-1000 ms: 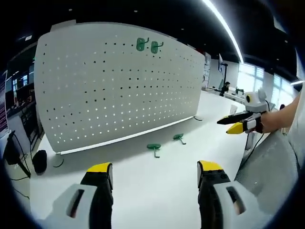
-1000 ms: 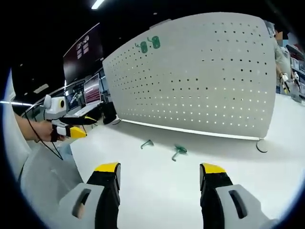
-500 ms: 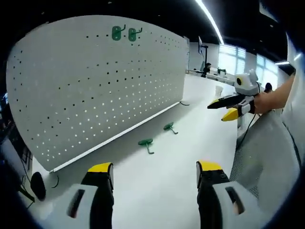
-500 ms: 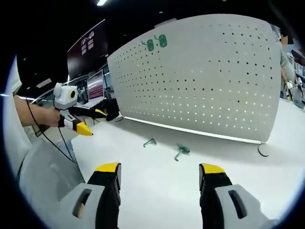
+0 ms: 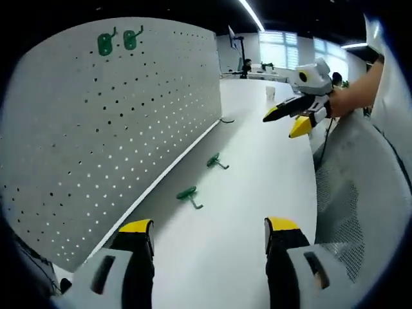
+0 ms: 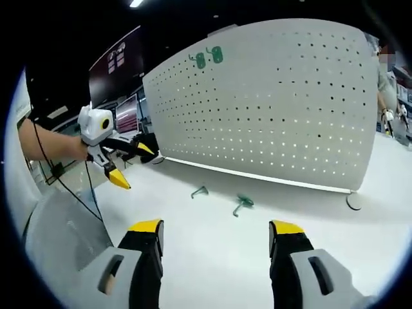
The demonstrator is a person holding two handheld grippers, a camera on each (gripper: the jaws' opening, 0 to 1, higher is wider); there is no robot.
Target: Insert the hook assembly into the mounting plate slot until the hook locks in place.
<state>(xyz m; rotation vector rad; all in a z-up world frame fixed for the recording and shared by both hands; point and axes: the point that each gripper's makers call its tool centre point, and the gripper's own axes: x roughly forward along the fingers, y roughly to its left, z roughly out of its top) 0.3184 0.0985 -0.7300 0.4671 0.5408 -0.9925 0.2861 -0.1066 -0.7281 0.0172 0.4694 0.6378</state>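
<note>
Two green hooks lie loose on the white table in front of the pegboard: one nearer (image 5: 188, 194) (image 6: 243, 203), one further along (image 5: 215, 161) (image 6: 199, 191). Two more green hooks (image 5: 117, 41) (image 6: 207, 58) hang side by side near the top of the white perforated mounting plate (image 5: 109, 129) (image 6: 270, 103). My left gripper (image 5: 208, 235) stands open and empty above the table, short of the loose hooks; it also appears in the right gripper view as the left gripper (image 6: 132, 164), open. My right gripper (image 6: 215, 235) is open and empty too, and in the left gripper view the right gripper (image 5: 283, 120) hovers open.
The white table (image 5: 257, 193) runs along the plate's foot. A person's hand (image 5: 351, 96) and arm (image 6: 45, 145) hold the grippers. Monitors (image 6: 125, 119) stand beyond the plate's left end; a cable loop (image 6: 353, 201) lies at its right foot. Desks and windows fill the far background.
The left gripper's camera has swung so the plate now runs off to the left; in the right gripper view the left gripper has risen and tilted downward. The hooks have not moved.
</note>
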